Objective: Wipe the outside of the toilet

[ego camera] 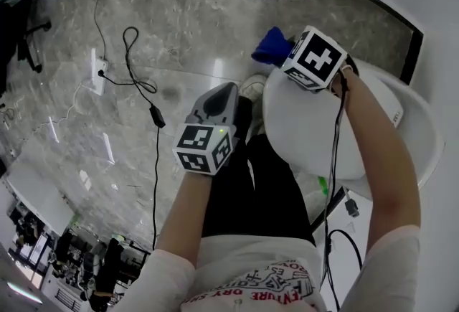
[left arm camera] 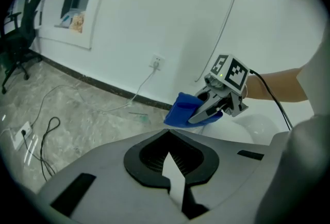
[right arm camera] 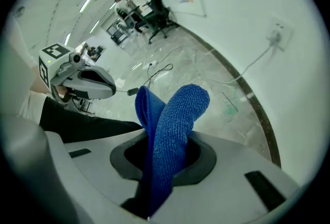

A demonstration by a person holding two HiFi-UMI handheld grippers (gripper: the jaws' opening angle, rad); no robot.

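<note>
The right gripper (left arm camera: pixel 198 115) is clamped on a blue cloth (right arm camera: pixel 172 130), which is held at the front edge of the white toilet (ego camera: pixel 308 135) (whether cloth and bowl touch cannot be told). The left gripper (ego camera: pixel 226 94) is pressed together with nothing in it, held just beside the toilet. A black cable (ego camera: pixel 143 88) is seen on the floor (ego camera: pixel 186 24).
</note>
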